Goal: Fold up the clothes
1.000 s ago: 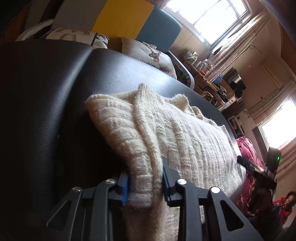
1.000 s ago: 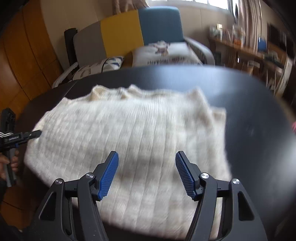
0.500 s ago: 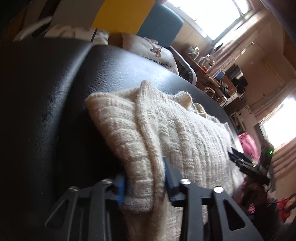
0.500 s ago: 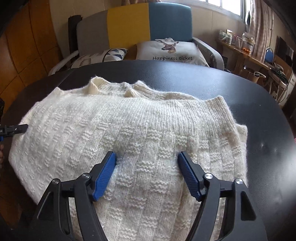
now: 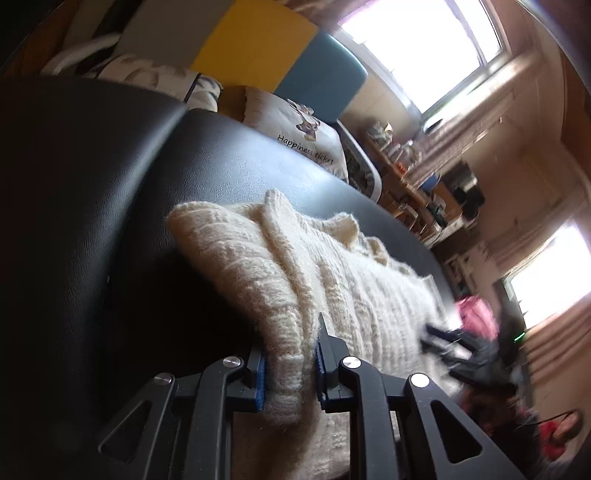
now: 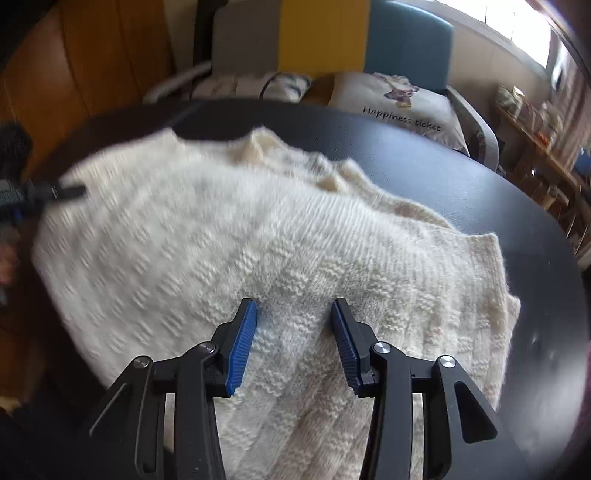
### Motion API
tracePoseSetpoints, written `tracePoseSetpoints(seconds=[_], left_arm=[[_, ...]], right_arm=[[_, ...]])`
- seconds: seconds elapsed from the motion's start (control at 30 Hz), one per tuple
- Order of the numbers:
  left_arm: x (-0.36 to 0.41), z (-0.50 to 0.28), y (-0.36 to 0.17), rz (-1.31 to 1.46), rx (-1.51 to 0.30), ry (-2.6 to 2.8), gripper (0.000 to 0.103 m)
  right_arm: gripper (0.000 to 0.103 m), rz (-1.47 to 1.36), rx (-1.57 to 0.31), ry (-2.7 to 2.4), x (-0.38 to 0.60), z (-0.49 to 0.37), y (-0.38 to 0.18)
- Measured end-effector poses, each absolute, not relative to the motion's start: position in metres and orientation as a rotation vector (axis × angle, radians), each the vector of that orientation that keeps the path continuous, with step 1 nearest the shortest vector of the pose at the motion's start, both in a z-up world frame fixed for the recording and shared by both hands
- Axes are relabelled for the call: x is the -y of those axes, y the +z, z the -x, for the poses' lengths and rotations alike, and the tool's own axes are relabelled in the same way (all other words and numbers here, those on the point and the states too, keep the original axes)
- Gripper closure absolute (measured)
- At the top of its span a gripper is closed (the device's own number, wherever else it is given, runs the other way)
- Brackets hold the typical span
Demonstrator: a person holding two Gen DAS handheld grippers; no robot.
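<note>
Sweater (image 6: 258,240), cream knit, lies spread on our black surface (image 6: 461,192), collar toward the far edge, one side folded over. At far left of the right wrist view we see our left hand-held gripper (image 6: 70,191), blurred, at the sweater's left edge. From its own camera, the left hand-held gripper (image 5: 289,363) has its blue pads (image 5: 260,380) pressed on a thick folded edge of the sweater (image 5: 295,280); its jaws have just been closing, and the knit bunches between them, so we call it gripping the sweater. Surface (image 5: 110,221) runs dark to the left of that fold.

Moving right, our right hand-held gripper (image 6: 293,343) sits low over the near middle of the sweater, tips down in the knit. Its jaws have just been closing, with a ridge of knit raised between the blue pads (image 6: 242,347). Whether the pads already press that ridge we cannot tell; a gap seems to show on each side. In the left wrist view the right hand-held gripper (image 5: 443,341) appears blurred at the sweater's far side.

Behind the surface: sofa (image 6: 321,33) in grey, yellow and blue panels, with a printed cushion (image 6: 399,107). Far right, a cluttered shelf (image 6: 532,125) under a bright window (image 5: 417,48).
</note>
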State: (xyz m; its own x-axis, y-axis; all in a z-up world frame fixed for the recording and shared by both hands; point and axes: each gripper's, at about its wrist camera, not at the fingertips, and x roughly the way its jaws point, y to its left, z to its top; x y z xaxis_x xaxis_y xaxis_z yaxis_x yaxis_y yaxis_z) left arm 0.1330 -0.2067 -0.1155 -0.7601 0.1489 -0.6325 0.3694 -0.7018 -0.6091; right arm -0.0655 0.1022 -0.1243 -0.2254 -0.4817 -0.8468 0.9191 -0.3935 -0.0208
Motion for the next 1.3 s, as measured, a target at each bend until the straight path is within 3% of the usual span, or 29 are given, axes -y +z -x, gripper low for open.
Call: tracePoseSetpoints(seconds=[0.17, 0.33, 0.57, 0.7, 1.03, 1.3], left_arm=[[0.200, -0.139, -0.109, -0.961, -1.167, -2.625, 0.084], [0.199, -0.136, -0.099, -0.936, -1.190, -2.650, 0.084], [0.195, -0.134, -0.086, -0.846, -1.286, -2.672, 0.084], [0.192, -0.131, -0.080, -0.783, -1.362, -2.688, 0.084], [0.158, -0.089, -0.045, -0.831, -1.254, -2.781, 0.085], [0.133, -0.065, -0.032, -0.841, -1.290, -2.813, 0.085]], right_arm=[[0.058, -0.981, -0.674, -1.781, -0.101, 0.067, -0.125], [0.058, -0.933, -0.616, -1.747, -0.098, 0.060, -0.093], [0.060, -0.864, -0.790, -1.653, -0.060, 0.026, -0.131], [0.060, -0.888, -0.675, -1.672, -0.069, 0.032, -0.132], [0.060, -0.867, -0.567, -1.723, -0.079, 0.028, -0.135], [0.060, -0.865, -0.473, -1.721, -0.090, 0.029, -0.136]])
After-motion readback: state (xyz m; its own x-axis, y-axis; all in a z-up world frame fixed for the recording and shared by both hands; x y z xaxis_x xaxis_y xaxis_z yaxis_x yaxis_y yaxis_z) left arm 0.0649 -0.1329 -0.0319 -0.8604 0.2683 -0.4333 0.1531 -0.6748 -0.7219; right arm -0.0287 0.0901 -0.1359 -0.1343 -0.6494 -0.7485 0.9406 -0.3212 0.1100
